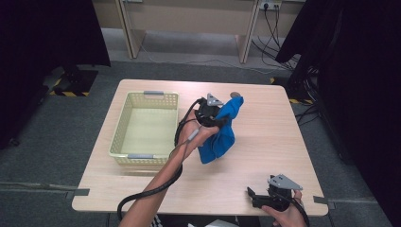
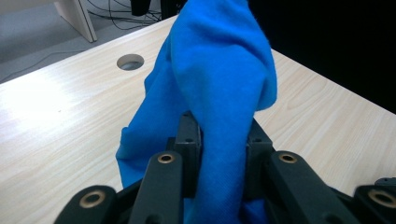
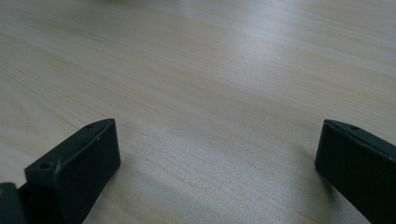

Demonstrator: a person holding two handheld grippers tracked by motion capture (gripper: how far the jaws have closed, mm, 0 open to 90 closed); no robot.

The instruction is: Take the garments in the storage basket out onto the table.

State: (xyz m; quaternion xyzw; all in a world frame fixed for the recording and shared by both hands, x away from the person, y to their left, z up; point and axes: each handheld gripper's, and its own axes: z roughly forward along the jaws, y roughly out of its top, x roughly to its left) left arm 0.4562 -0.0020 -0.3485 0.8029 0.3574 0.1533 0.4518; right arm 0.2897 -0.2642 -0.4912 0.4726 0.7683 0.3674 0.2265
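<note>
A blue cloth [image 1: 221, 135] hangs bunched from my left gripper [image 1: 215, 118], lifted above the middle of the wooden table [image 1: 265, 156]. In the left gripper view the black jaws are shut on a thick fold of the blue cloth [image 2: 219, 93], which rises above my left gripper [image 2: 219, 135] and drapes down its left side. My right gripper [image 1: 253, 196] rests low near the table's front right edge. Its jaws stand wide apart in the right gripper view, my right gripper [image 3: 217, 149] open with bare table [image 3: 210, 70] between them.
A pale yellow plastic basket [image 1: 120, 137] with grey handles stands on the table's left half, nothing visible inside. A round cable hole [image 2: 130, 61] is in the tabletop beyond the cloth. Dark curtains flank the table; desks and cables lie behind.
</note>
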